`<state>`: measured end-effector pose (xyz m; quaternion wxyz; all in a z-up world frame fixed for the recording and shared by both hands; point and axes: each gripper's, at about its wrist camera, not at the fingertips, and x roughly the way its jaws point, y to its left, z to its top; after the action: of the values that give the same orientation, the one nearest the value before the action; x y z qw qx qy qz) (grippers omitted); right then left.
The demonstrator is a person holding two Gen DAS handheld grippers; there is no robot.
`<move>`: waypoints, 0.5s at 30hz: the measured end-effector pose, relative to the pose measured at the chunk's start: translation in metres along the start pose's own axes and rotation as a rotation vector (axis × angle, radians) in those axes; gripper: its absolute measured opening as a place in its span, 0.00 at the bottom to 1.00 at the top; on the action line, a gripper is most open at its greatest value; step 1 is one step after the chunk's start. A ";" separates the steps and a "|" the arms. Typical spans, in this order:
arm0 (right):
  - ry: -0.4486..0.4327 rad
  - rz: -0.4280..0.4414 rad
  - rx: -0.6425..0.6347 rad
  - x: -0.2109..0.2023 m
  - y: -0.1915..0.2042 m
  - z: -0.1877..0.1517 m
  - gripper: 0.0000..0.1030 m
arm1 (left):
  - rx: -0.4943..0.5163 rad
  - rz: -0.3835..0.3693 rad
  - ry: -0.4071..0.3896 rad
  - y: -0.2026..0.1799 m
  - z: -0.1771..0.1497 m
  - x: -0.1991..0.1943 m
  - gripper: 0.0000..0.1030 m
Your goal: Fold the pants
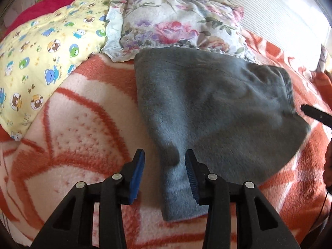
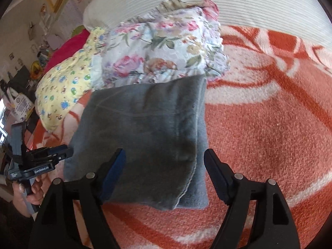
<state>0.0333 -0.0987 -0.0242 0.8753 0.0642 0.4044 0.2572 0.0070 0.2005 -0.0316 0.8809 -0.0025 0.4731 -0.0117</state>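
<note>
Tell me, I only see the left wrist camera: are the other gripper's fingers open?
Observer: Yes. The right gripper has its fingers wide apart. The near end of the gray pants lies between them, not pinched.
Operator: Are the pants folded on that side?
Observer: Yes. The right wrist view shows two layers, and the top layer's stitched edge stops short of the lower one.
Operator: Can you see who holds my gripper?
Observer: Only a hand, gripping the handle of the left gripper beside the pants' left edge.
</note>
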 end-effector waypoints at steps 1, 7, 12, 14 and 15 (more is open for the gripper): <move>0.000 0.010 -0.037 -0.005 0.007 0.001 0.77 | 0.013 0.008 -0.004 -0.003 -0.001 -0.003 0.42; 0.039 0.018 -0.192 -0.017 0.035 -0.007 0.77 | 0.075 0.059 -0.032 -0.018 -0.009 -0.017 0.45; 0.060 0.019 -0.191 -0.016 0.039 -0.016 0.77 | 0.087 0.066 -0.028 -0.026 -0.017 -0.024 0.48; 0.066 0.009 -0.194 -0.017 0.041 -0.021 0.77 | 0.090 0.069 -0.028 -0.027 -0.019 -0.027 0.49; 0.070 0.008 -0.196 -0.017 0.042 -0.023 0.77 | 0.091 0.069 -0.032 -0.028 -0.021 -0.030 0.49</move>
<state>-0.0096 -0.0729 -0.0141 0.8619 -0.0293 0.4071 0.3010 -0.0279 0.1731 -0.0176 0.8874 0.0535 0.4578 -0.0030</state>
